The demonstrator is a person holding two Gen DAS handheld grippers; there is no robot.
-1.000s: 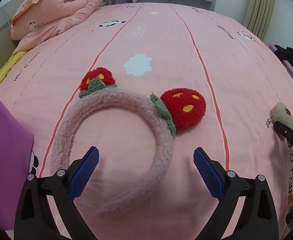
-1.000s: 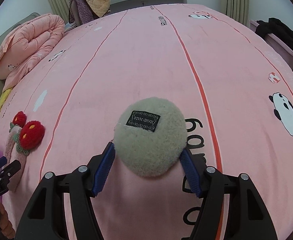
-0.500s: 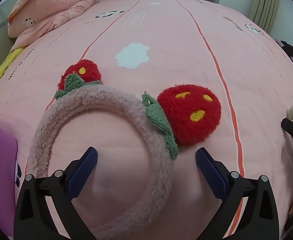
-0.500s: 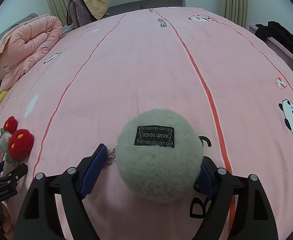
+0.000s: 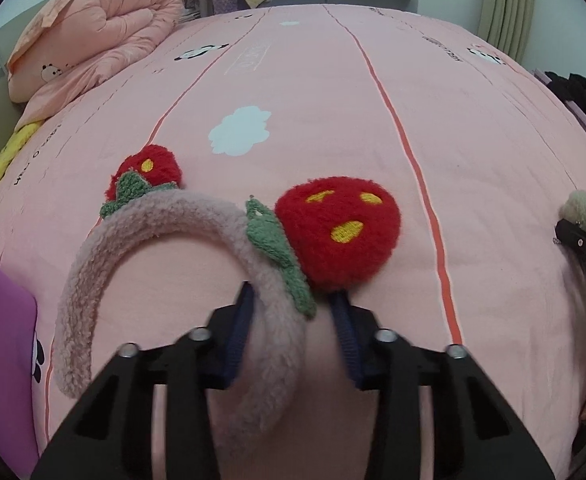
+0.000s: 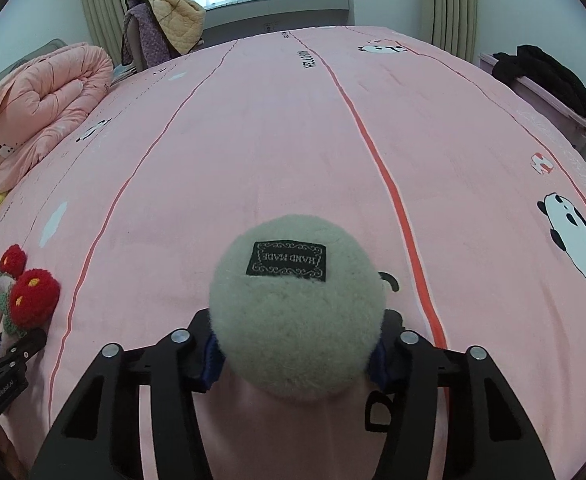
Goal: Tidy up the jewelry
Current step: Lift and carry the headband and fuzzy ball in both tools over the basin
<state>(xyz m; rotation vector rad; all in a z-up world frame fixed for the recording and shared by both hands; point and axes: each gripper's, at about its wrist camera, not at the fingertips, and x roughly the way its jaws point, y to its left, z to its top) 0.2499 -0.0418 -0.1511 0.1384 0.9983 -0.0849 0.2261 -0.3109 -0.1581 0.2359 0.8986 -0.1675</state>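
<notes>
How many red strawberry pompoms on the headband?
2. The larger-looking strawberry pompom sits just ahead of the left tongs, which grip the pink headband beside it. The second strawberry pompom sits farther along the band, to the left. None appear hidden.

Left tongs (image 5: 293,320), right tongs (image 6: 295,354): black frames, silver screws, blue pads.

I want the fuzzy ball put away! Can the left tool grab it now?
Probably not. The left tool is shut on the pink headband, and the fuzzy ball is already squeezed in the right tool.
</notes>
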